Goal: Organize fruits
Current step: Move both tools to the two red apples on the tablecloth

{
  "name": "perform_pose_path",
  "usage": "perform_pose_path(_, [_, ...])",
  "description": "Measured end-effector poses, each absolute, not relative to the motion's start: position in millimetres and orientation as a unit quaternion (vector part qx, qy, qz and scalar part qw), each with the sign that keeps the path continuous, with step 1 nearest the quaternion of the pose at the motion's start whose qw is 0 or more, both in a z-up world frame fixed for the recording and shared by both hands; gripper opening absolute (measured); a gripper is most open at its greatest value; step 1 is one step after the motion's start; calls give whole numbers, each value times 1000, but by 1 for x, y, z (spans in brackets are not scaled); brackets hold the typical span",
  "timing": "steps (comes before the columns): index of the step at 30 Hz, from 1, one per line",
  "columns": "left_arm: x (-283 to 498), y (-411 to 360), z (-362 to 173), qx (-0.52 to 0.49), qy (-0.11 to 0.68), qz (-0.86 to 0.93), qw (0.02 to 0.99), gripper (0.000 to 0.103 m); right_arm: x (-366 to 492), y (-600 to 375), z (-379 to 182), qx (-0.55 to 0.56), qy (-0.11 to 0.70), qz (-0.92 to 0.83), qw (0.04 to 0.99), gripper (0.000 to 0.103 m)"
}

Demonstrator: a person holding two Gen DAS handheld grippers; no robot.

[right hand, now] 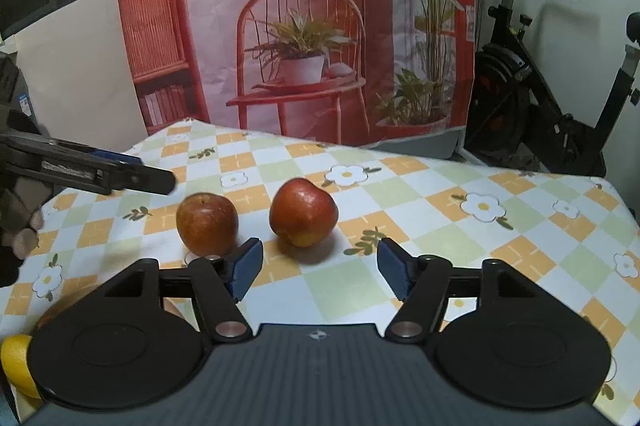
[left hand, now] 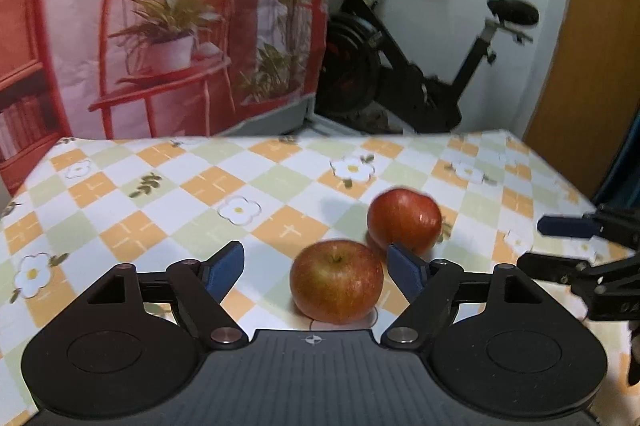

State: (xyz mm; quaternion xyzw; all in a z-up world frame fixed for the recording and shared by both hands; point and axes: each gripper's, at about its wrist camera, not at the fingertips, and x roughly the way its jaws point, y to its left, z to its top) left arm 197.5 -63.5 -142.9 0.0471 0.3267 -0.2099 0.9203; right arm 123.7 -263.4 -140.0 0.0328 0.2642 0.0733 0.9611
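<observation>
Left wrist view: left gripper [left hand: 316, 268] spread wide, empty, near apple [left hand: 337, 281] at its one o'clock beside second apple [left hand: 405, 220]; shift right to centre, then close gently; right gripper [right hand: 319, 268] also open, empty.

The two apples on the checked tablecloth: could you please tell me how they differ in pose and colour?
The nearer apple stands upright with its stem on top; the farther apple lies tipped over, no stem showing. The nearer apple is duller, brownish red with speckles; the farther apple is a brighter, glossier red with a yellowish patch low down in the right wrist view. The nearer apple sits between the open left tongs; the farther apple sits beyond them. Both rest on the tablecloth.
</observation>
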Motion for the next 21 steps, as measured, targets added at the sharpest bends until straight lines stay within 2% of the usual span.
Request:
perform_pose_path(13, [221,-85,-171,74,362,-233,900,80,139,-276,-160,53,286,83,953,67])
perform_pose_path(16, [224,-88,-174,75,369,-239,895,75,142,-278,-162,53,290,83,952,67])
perform_pose_path(17, [224,-89,-175,80,367,-233,897,70,143,-278,-163,54,291,84,951,67])
perform_pose_path(21, [224,-84,-175,75,363,-239,898,70,145,-279,-164,56,293,85,951,67])
